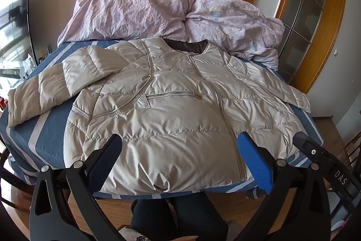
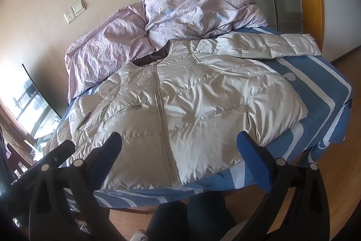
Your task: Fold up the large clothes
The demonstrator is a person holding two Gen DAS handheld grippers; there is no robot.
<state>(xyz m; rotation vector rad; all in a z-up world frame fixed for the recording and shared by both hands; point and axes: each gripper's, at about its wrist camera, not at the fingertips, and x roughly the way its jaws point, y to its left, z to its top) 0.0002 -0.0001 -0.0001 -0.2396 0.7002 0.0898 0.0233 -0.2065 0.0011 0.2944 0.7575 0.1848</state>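
your left claw (image 1: pixel 180 155) stands wide open above the near hem of the jacket (image 1: pixel 176 105), gripping nothing; its dark finger sits over the left part of the hem and its blue-padded finger (image 1: pixel 255 162) just right of the zipper (image 1: pixel 223 110). your right claw (image 2: pixel 180 150) is spread just as wide and is empty too, hanging over the same near hem, with the zipper running down between its two fingers. neither claw's fingers press on the fabric as far as you can see; whether they brush it cannot be told.

the jacket is a pale, shiny quilted one, lying front up and zipped on the bed (image 1: pixel 52 146), collar (image 1: pixel 187 45) away from you and hem at the near edge of the mattress. its body is spread fairly flat, with soft wrinkles. one sleeve (image 1: pixel 52 87) runs out to the left in the left wrist view, lying across the blue-and-white striped sheet (image 2: pixel 315 87); the other sleeve (image 2: pixel 266 46) stretches out to the right in the right wrist view, also on the sheet. a small zipped chest pocket (image 1: pixel 173 95) shows on the side left of the zipper.

beyond the collar, a crumpled lilac duvet (image 1: pixel 158 12) is heaped against the wall. your dark-trousered legs (image 1: pixel 180 214) show below the bed's near edge, over a wooden floor (image 2: pixel 338 173).
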